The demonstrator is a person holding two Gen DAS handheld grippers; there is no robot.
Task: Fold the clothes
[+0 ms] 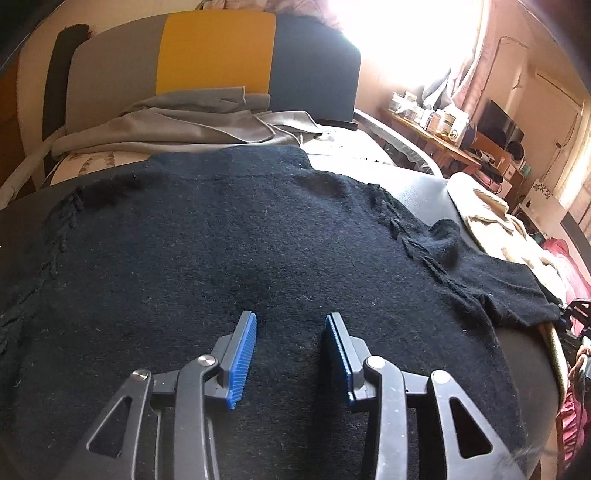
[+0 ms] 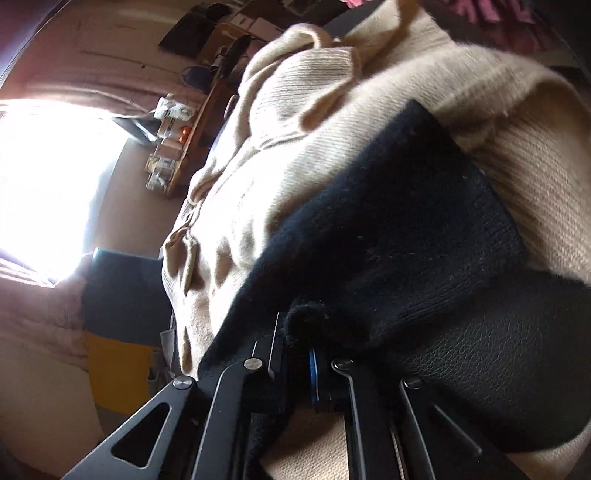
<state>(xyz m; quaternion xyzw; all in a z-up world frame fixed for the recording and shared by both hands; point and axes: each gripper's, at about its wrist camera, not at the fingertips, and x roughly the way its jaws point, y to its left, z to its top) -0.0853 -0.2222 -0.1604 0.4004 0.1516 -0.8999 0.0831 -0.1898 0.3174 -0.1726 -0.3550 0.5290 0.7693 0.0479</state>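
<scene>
A blown-out bright window (image 1: 406, 33) glares at far right, pinkish curtains (image 1: 469, 81) beside it — below, a cluttered wooden shelf (image 1: 428, 136); a grey-yellow-navy headboard (image 1: 218, 55) stands far left.

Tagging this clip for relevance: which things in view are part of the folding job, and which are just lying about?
In the job:
black sweater, spread flat
its sleeve
right gripper, jaws shut on the sleeve
left gripper, jaws open over the sweater

Lying about:
cream sweater, beneath the sleeve
grey garment
cluttered shelf
</scene>
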